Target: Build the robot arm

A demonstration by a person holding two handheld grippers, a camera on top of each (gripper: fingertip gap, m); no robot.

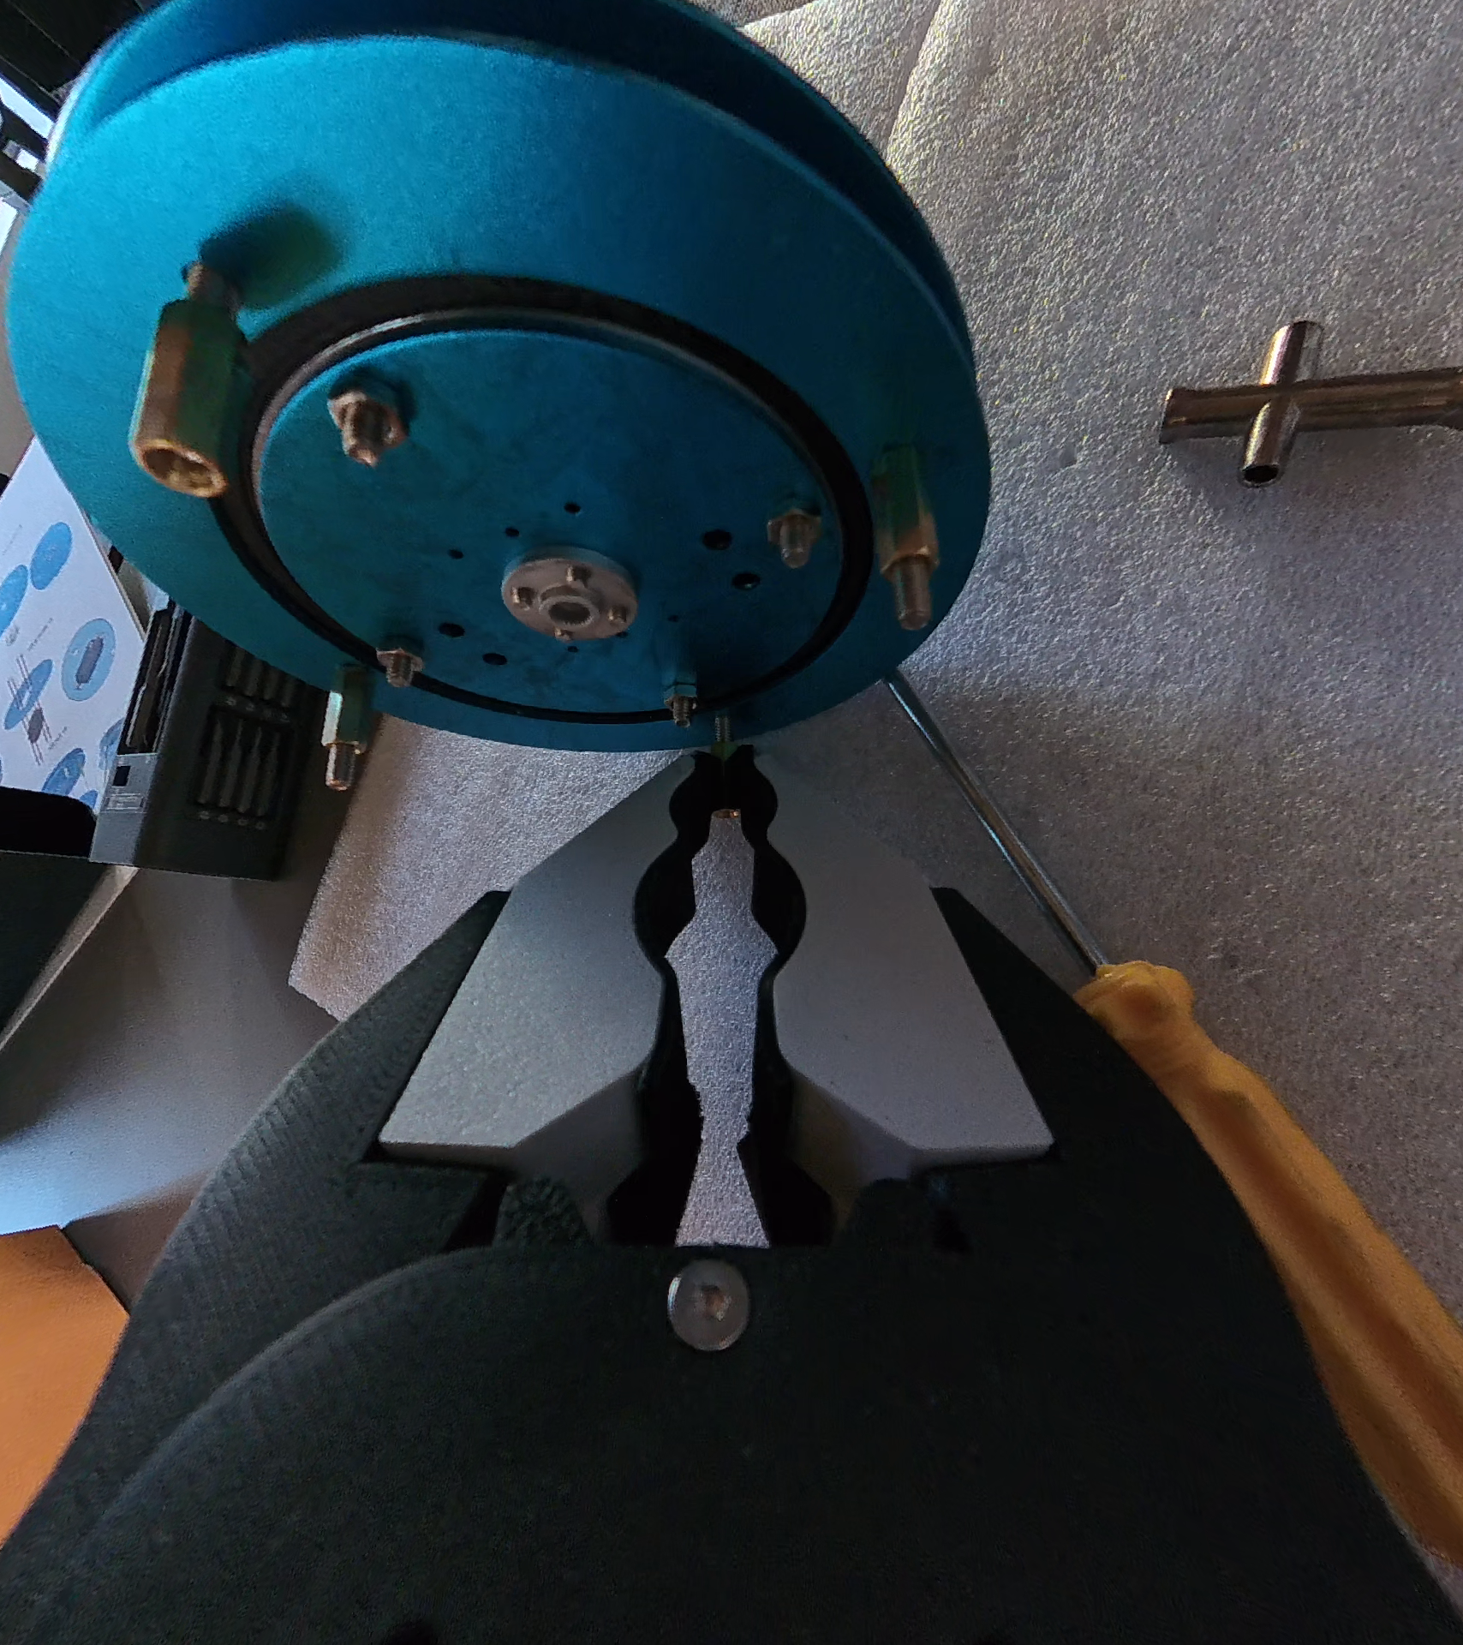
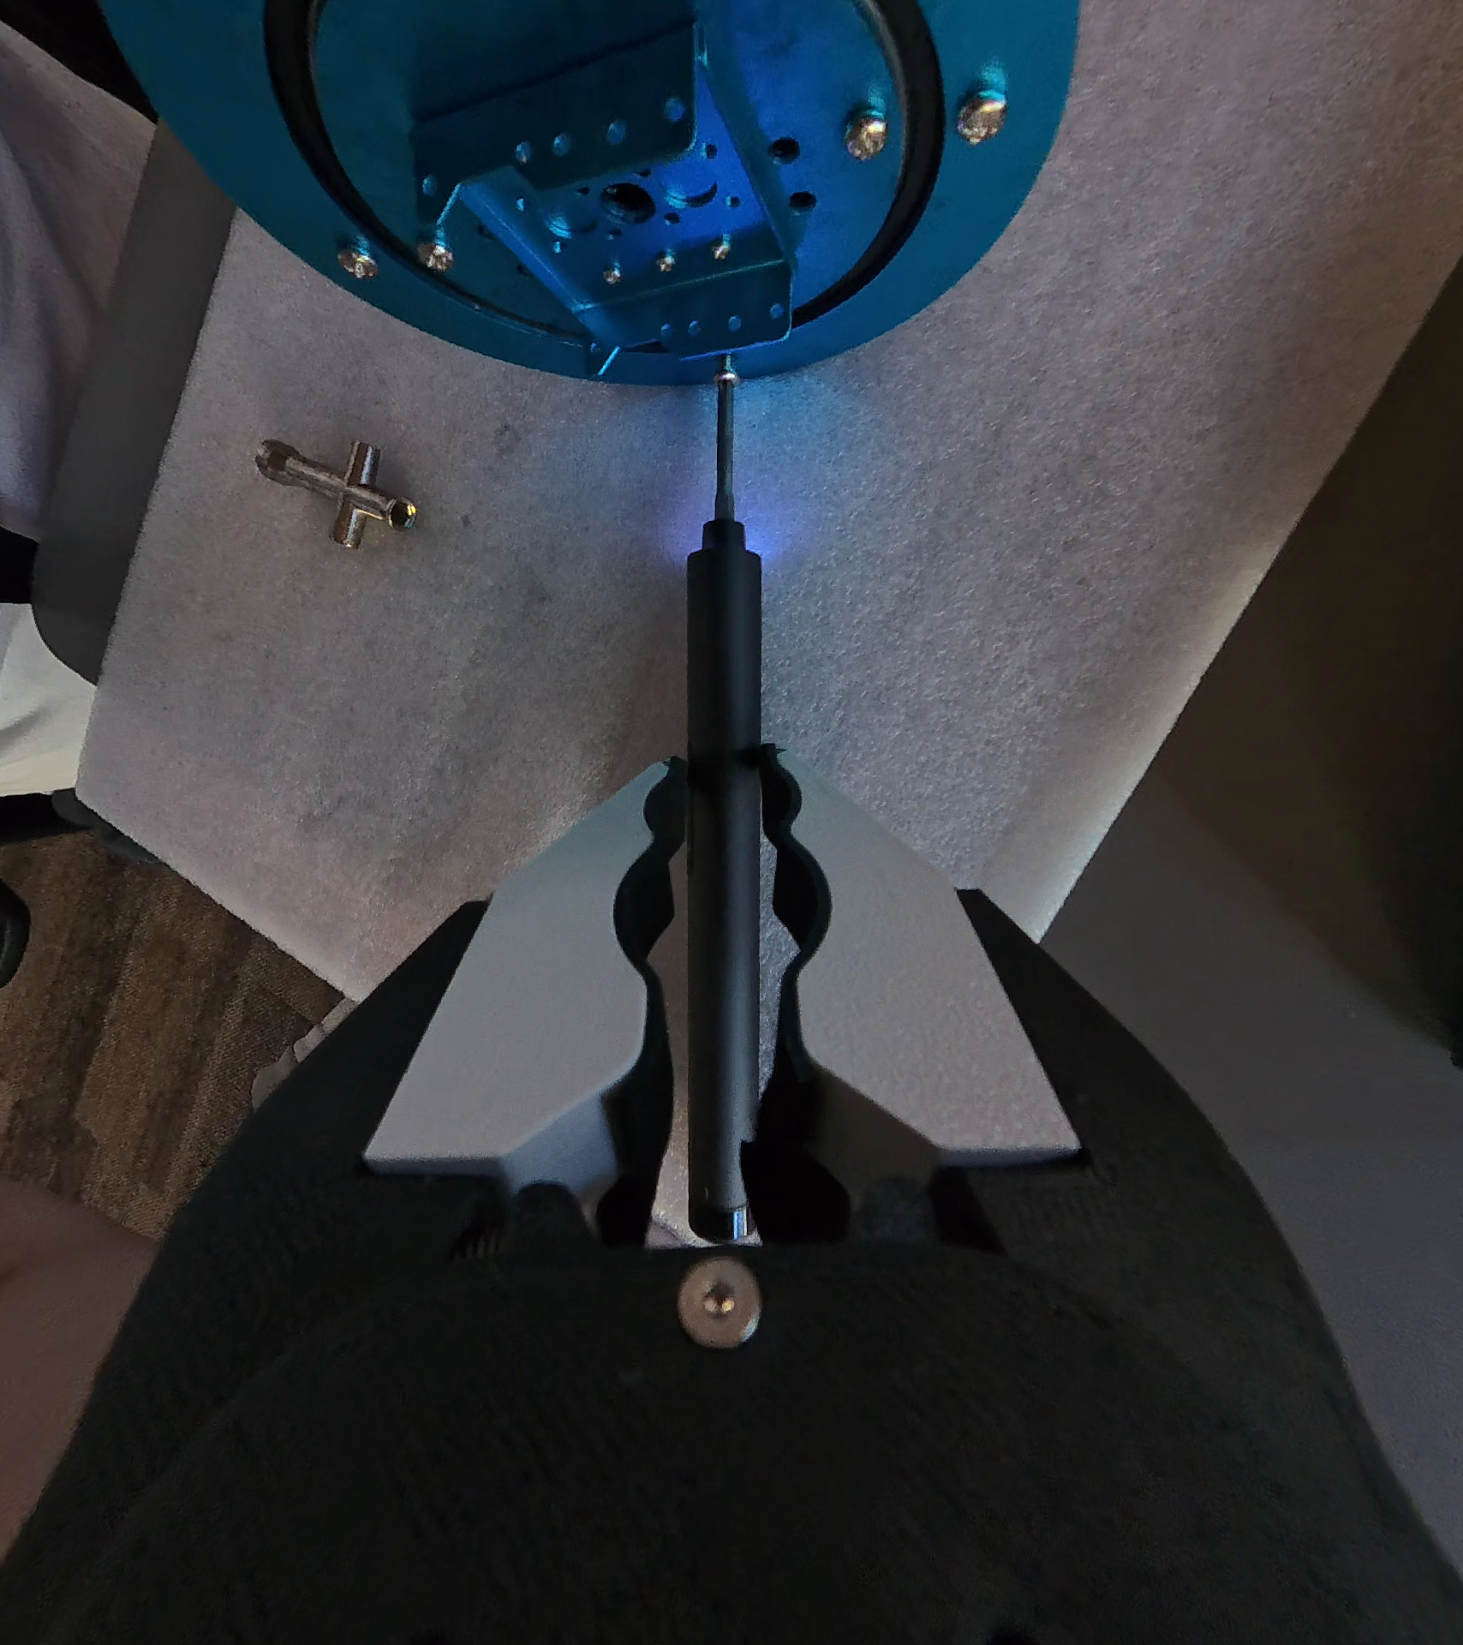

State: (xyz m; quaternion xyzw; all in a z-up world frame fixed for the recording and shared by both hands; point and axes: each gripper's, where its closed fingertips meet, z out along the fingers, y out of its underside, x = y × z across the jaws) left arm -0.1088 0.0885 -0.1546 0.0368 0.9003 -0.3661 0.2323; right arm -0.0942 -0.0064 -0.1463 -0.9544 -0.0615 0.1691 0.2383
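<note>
While left tongs pinch a standoff, its top hides.

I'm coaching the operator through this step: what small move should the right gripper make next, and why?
Probably a slight push forward along the tool's axis. The right gripper is shut on the dark screwdriver, whose thin bit meets a small screw at the blue disc rim. The left gripper pinches the brass standoff opposite.

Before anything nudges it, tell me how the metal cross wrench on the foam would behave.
The cross wrench looks solid metal, so probably stiff and heavy for its size. Its four arms lie flat on the foam pad, so it likely slides rather than rolls.
</note>
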